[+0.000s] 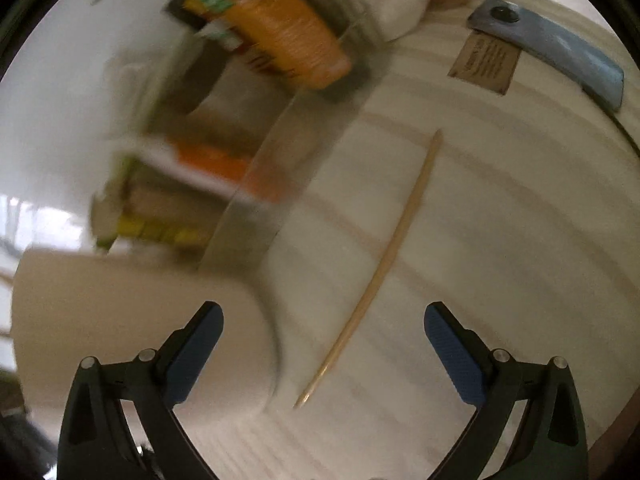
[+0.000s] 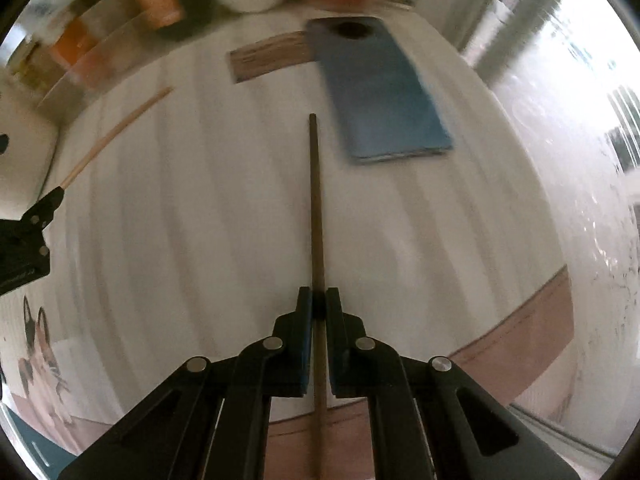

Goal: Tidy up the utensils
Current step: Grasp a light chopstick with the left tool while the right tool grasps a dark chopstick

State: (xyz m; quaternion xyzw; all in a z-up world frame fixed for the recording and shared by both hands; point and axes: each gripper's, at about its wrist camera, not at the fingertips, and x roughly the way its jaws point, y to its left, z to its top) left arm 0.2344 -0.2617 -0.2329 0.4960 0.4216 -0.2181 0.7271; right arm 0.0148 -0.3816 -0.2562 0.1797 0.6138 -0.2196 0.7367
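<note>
A pale wooden chopstick [image 1: 384, 268] lies slantwise on the white table [image 1: 520, 240]; my left gripper [image 1: 324, 344] hangs open just above it, the chopstick's thin end between the blue pads [image 1: 452, 356] without touching them. The same chopstick [image 2: 116, 134] shows at the left of the right wrist view, with the left gripper's fingertip [image 2: 50, 200] at its near end. My right gripper [image 2: 319, 300] is shut on a dark brown chopstick [image 2: 315, 200], which runs straight ahead over the table [image 2: 200, 240] and back between the fingers.
A blue phone [image 2: 384, 88] lies face down beside a brown card [image 2: 272, 56] at the far side. A beige cylinder [image 1: 132, 320] stands left of my left gripper. Blurred orange packages [image 1: 276, 28] and a clear bin crowd the back left. The table's pink edge [image 2: 520, 340] is near.
</note>
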